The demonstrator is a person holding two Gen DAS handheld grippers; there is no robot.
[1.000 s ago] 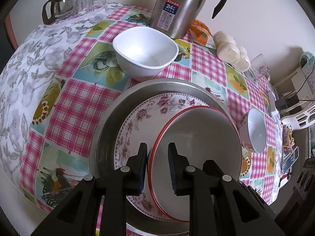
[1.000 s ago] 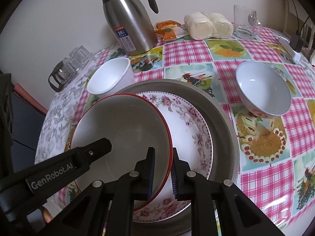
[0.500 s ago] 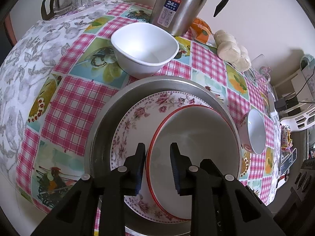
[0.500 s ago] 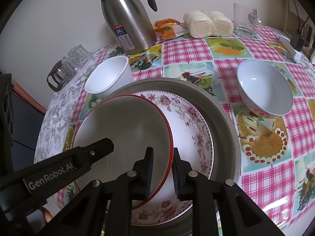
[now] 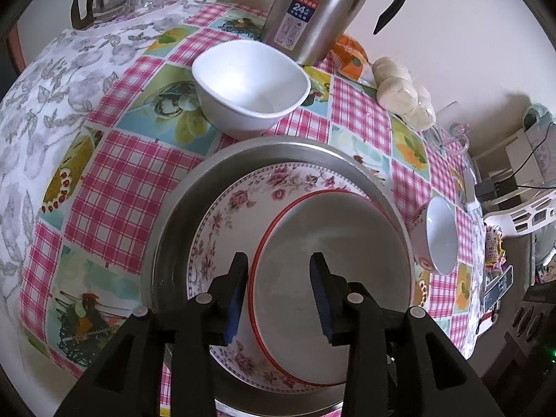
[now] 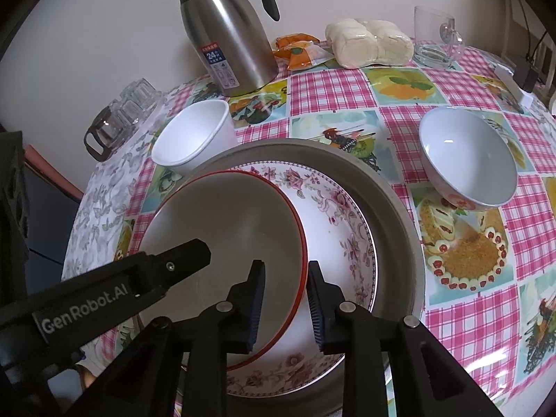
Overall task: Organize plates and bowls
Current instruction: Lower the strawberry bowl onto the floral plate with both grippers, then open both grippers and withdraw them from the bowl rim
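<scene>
Item: red-rimmed white round plate [image 5: 333, 271], nested in floral-rimmed porcelain deep plate [image 5: 239, 205], both inside grey metal round basin [image 5: 180, 208] on desk.

Your left tool [image 5: 279, 295] and right tool [image 6: 285, 307]: jaws opening, each straddling red rim on opposite sides, pads off it.

Handling, likely: stiff, glazed, slippery, chips easily. Take hold at rim only.

Loose: square white bowl [image 5: 250, 87], round white bowl with floral outside [image 6: 467, 163], both empty.

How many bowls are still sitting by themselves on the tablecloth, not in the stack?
2. A plain white bowl sits beside the steel jug, and a flower-patterned bowl sits on the other side of the stack. None seems hidden.
</scene>
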